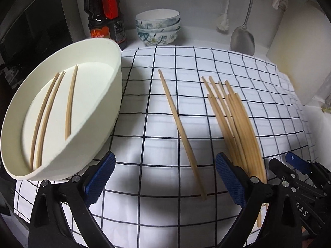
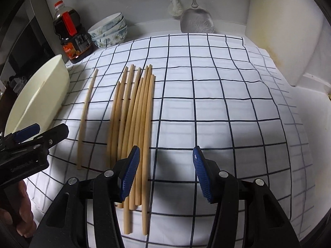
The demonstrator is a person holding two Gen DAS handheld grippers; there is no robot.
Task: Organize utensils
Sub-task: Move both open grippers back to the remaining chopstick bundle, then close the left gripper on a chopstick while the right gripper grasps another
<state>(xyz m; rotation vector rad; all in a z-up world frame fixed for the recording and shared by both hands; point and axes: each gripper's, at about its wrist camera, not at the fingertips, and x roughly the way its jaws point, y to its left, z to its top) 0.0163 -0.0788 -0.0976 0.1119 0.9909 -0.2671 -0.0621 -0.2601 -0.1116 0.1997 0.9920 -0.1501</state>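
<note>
Chopsticks are being sorted from the checked cloth (image 1: 206, 62) on the table into the white tub (image 1: 115, 86), where three chopsticks (image 1: 51, 113) are already lying. The left gripper (image 1: 165, 177) is being held with jaws wide and empty, a single chopstick (image 1: 180, 132) lying between them. The right gripper (image 2: 164, 173), jaws open and empty, is being held just right of the bundle (image 2: 132, 111), ready for gathering.

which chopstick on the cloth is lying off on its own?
The single chopstick between the white tub and the bundle of chopsticks. It lies alone on the checked cloth, touching neither; the others are bunched together.
</note>
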